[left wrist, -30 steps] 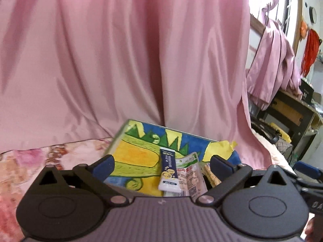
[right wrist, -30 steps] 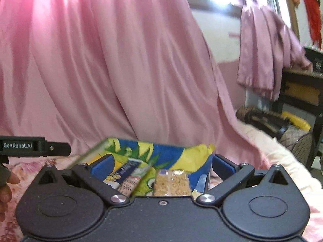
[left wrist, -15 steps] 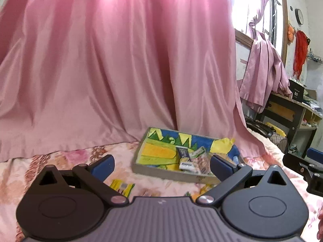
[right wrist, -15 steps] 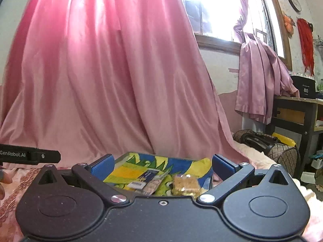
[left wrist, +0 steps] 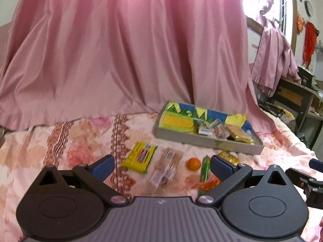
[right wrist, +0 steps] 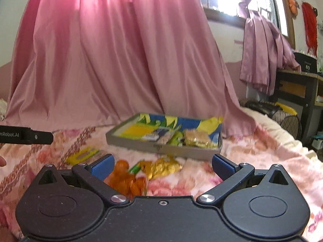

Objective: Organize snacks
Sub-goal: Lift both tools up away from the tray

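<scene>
Left gripper [left wrist: 161, 164]: jaws wide apart, nothing between the pads, held above the floral bedspread [left wrist: 80, 137]; right gripper [right wrist: 161, 164]: jaws likewise wide apart and empty. Tray [left wrist: 208, 142]: shallow, grey-walled, with a blue, yellow and green lining; it lies ahead of the left jaws and to their right, long axis running left to right and slanting away at the left end; in the right view it sits straight ahead, just beyond the jaw tips. Inside the tray, toward its right half, several wrapped snacks [left wrist: 218, 130] lie bunched together; their print is too blurred to read. Loose on the bedspread between the left jaws and the tray: a yellow pack [left wrist: 139, 157], long axis pointing away and slightly right; beside it a pale pack [left wrist: 166, 167] on a similar slant; an orange ball [left wrist: 193, 163] next to that; a green stick pack [left wrist: 205, 167] pointing nearly straight away, touching the right pad's inner side in this view. A gold wrapper [right wrist: 163, 166] lies between the right jaws, crumpled, just short of the tray wall; orange pieces [right wrist: 126, 179] lie close to the left pad. Legible writing: "Robot.AI" on the left gripper's side, seen at the left edge of the right view; a black box [right wrist: 305, 65] on the desk at the far right shows "60". Pink curtain [left wrist: 131, 50] hangs behind the tray.
</scene>
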Action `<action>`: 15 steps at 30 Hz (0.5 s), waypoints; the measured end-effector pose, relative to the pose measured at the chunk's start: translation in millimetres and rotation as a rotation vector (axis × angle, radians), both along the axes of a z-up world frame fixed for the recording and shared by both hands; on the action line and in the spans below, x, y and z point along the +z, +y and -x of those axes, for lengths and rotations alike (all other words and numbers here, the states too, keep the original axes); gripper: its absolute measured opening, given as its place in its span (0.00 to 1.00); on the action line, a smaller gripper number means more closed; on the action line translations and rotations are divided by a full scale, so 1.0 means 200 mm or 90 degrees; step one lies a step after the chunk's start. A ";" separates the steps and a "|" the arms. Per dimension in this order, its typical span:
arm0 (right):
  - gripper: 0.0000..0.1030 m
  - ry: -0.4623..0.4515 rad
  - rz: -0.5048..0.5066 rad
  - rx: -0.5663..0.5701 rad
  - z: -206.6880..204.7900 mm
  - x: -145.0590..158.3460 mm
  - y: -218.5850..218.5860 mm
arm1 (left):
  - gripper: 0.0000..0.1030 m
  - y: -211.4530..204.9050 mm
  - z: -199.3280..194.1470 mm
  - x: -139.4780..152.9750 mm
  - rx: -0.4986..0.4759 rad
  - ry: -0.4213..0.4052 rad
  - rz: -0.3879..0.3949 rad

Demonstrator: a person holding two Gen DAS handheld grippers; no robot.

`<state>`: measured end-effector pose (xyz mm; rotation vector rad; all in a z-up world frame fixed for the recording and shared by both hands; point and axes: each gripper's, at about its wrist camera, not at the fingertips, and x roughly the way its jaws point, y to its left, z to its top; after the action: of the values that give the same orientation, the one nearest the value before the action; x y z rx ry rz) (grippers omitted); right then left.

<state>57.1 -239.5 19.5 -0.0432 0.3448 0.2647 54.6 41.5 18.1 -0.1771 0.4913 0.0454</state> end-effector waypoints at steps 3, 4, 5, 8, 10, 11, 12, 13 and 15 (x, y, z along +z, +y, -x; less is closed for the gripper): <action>0.99 0.017 0.004 0.007 0.00 -0.03 0.01 | 1.00 0.01 0.01 -0.04 0.008 0.020 0.000; 0.99 0.021 0.005 0.010 0.00 -0.04 0.02 | 1.00 0.01 0.02 -0.05 0.009 0.025 0.000; 0.99 0.024 0.006 0.011 0.01 -0.05 0.02 | 1.00 0.02 0.02 -0.06 0.010 0.030 -0.001; 0.99 0.036 0.003 0.012 0.00 -0.08 0.02 | 1.00 0.01 0.03 -0.09 0.010 0.042 -0.006; 0.99 0.045 0.001 0.012 0.00 -0.10 0.02 | 1.00 0.01 0.03 -0.11 0.008 0.049 -0.011; 0.99 0.051 0.000 0.012 0.00 -0.11 0.02 | 1.00 0.00 0.04 -0.11 0.006 0.053 -0.013; 0.99 0.057 -0.001 0.012 0.00 -0.12 0.01 | 1.00 0.00 0.04 -0.12 0.005 0.057 -0.015; 0.99 0.063 -0.001 0.012 -0.01 -0.13 0.01 | 1.00 -0.01 0.04 -0.13 0.003 0.061 -0.018; 0.99 0.076 -0.001 0.015 -0.01 -0.15 0.02 | 1.00 -0.02 0.04 -0.14 -0.003 0.067 -0.023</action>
<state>59.5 -236.5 -10.1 -0.0298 0.4624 0.2911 46.9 37.9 -10.7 -0.1385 0.5961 0.0592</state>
